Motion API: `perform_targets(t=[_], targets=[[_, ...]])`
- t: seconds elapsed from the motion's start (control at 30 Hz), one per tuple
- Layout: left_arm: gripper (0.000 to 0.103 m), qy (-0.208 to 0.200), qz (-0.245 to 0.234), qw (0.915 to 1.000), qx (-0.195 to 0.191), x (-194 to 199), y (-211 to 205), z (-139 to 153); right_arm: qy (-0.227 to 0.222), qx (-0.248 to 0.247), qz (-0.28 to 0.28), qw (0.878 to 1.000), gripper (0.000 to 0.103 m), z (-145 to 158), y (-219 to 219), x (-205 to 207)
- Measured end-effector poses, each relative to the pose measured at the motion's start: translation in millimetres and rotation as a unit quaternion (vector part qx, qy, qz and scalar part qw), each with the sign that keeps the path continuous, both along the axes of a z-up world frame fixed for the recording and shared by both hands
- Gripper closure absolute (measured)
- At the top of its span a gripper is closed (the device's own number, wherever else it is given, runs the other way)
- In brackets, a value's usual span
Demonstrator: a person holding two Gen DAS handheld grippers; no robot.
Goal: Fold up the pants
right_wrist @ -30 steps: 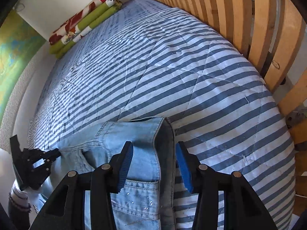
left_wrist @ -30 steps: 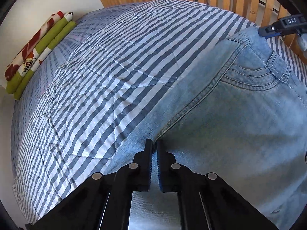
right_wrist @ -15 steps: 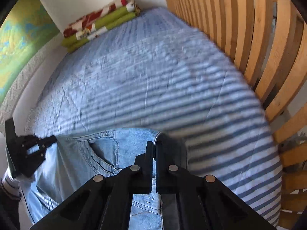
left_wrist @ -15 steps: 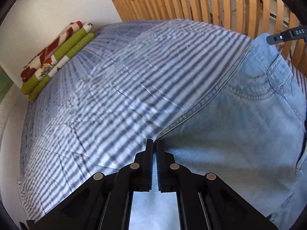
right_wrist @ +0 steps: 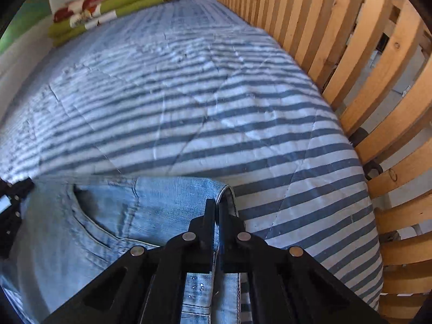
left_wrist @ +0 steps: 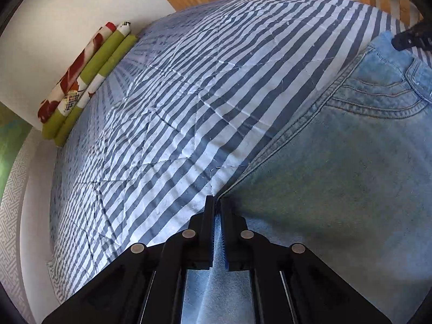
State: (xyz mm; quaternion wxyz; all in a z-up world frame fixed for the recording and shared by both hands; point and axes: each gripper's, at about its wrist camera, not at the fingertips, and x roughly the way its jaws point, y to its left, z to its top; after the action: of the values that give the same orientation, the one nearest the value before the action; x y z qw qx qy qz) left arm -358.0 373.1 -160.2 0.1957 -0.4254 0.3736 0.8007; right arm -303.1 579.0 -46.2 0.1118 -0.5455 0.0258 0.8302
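Observation:
Light blue denim pants (left_wrist: 337, 167) lie on a blue-and-white striped bedspread (left_wrist: 189, 86). My left gripper (left_wrist: 216, 205) is shut on the pants' side seam edge, with denim pinched between its fingers. In the right wrist view the pants (right_wrist: 113, 224) show a front pocket and the waistband corner. My right gripper (right_wrist: 216, 208) is shut on that waistband corner. The right gripper's tip (left_wrist: 405, 40) shows at the far upper right of the left wrist view, and the left gripper (right_wrist: 10, 210) shows at the left edge of the right wrist view.
A wooden slatted rail (right_wrist: 351, 67) runs along the bed's right side. Rolled green, red and white fabric (left_wrist: 83, 81) lies against the white wall at the far end, also seen as the roll (right_wrist: 108, 10). Striped bedspread (right_wrist: 189, 102) stretches ahead of the pants.
My right gripper went from open around the waistband corner to shut on it. Both grippers have since shifted with the pants, and the views have tilted.

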Motion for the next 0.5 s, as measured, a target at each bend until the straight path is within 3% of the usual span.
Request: perform_targets(t=[0.1,0.27,0.37,0.43,0.5], targets=[[0.086,-0.011,0.030,0.9986,0.043,-6.9,-22.5,31.1,0.016,0.015,-0.022,1.000,0.091,15.4,9.5,16.0],[0.086,0.008,0.041,0.9946,0.095,22.3,-81.9,98.3,0.043,-0.043,0.003,0.998,0.090,57.2,21.1,81.8],[0.086,0.003,0.026,0.9926,0.118,72.9,-123.1,123.7,0.048,-0.072,0.003,0.996,0.084,73.2,25.6,139.4],[0.086,0.006,0.024,0.9933,0.113,110.2,-149.6,128.0,0.044,-0.094,-0.002,0.995,0.072,77.5,27.8,186.2],[0.086,-0.006,0.026,0.9935,0.110,153.6,-178.8,126.5,0.035,-0.107,-0.008,0.994,0.070,75.9,28.7,221.7]])
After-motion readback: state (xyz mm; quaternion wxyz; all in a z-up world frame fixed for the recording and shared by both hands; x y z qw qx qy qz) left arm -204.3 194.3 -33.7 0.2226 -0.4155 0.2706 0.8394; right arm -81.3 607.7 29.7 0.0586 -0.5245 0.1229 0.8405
